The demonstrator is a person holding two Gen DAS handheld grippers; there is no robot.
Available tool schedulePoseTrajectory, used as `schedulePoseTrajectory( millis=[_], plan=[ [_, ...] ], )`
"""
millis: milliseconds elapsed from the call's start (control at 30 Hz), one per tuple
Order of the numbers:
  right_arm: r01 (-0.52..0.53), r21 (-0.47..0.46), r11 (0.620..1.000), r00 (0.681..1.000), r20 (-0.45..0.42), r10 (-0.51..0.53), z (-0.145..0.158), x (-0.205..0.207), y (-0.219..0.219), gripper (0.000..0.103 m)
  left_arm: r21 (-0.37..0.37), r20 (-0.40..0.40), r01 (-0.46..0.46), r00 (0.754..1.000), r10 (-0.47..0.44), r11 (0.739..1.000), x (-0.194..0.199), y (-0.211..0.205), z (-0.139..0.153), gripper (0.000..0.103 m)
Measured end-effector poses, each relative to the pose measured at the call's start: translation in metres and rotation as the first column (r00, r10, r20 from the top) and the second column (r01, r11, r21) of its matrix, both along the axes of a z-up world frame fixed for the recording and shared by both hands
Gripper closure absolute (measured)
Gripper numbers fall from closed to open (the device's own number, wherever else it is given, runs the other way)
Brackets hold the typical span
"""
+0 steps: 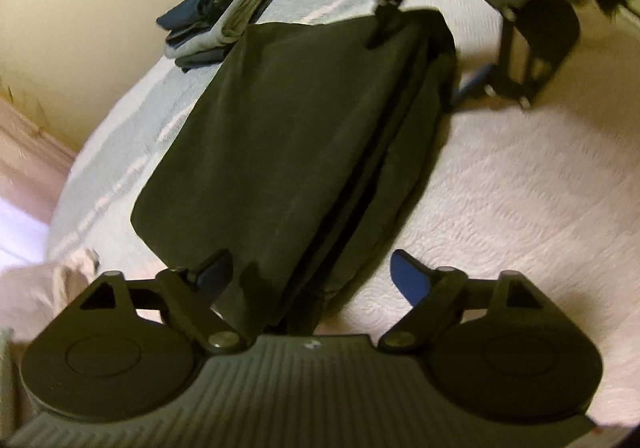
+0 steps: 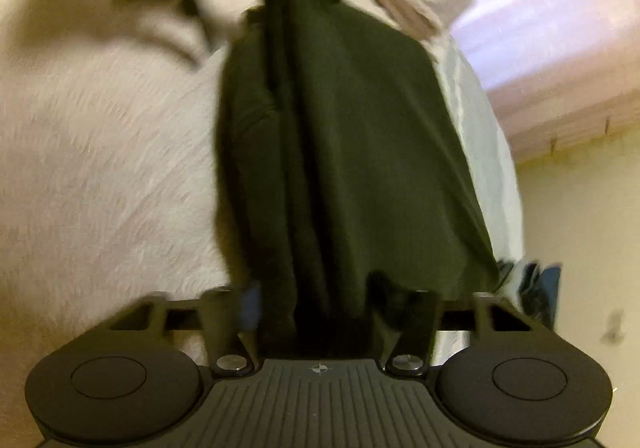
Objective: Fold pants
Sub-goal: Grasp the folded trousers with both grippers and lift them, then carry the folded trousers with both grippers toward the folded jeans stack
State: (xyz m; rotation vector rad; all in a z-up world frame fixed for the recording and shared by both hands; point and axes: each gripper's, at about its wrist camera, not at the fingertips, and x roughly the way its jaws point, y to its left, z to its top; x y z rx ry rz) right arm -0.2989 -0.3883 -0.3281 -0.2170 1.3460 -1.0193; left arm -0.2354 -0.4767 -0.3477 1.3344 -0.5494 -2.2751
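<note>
Left tongs (image 1: 308, 272) stand wide apart around one end of the dark green pants (image 1: 296, 144), pressing nothing. Right tongs (image 2: 320, 304) straddle the opposite end; grip unclear. Pants lie folded on the bed (image 1: 520, 188), seemingly only stacking on the folded clothes pile (image 1: 224, 12) remains.

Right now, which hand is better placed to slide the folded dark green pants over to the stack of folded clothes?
Right. The right tool straddles the end of the folded dark green pants beside the stack of folded blue and grey clothes; the left tool stands open at the far end.
</note>
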Motion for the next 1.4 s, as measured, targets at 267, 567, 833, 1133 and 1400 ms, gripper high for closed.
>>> schedulePoseTrajectory(
  millis=[267, 567, 833, 1133, 1400],
  plan=[
    [0.075, 0.068, 0.995, 0.98, 0.181, -0.086, 0.078, -0.013, -0.036, 0.071, -0.143, 0.087, 0.054, 0.995, -0.042, 0.988, -0.012, -0.001, -0.016, 0.016],
    [0.075, 0.115, 0.99, 0.971, 0.22, -0.1, 0.094, -0.027, -0.035, 0.07, -0.208, 0.19, 0.119, 0.979, -0.079, 0.971, -0.027, -0.012, -0.015, 0.041],
    [0.056, 0.021, 0.998, 0.988, 0.143, -0.058, 0.064, -0.025, -0.009, 0.029, -0.001, 0.151, 0.043, 0.988, -0.042, 0.999, -0.029, -0.042, 0.03, 0.058],
    [-0.017, -0.031, 0.999, 0.999, -0.042, 0.016, 0.028, -0.015, -0.025, 0.026, 0.195, 0.116, -0.033, 0.993, 0.011, 0.98, -0.037, -0.083, 0.071, 0.058],
    [0.007, 0.058, 0.998, 1.0, 0.024, -0.009, 0.081, -0.036, -0.036, 0.068, 0.224, 0.114, -0.051, 0.993, 0.026, 0.973, -0.038, -0.08, 0.073, 0.058]
  ],
)
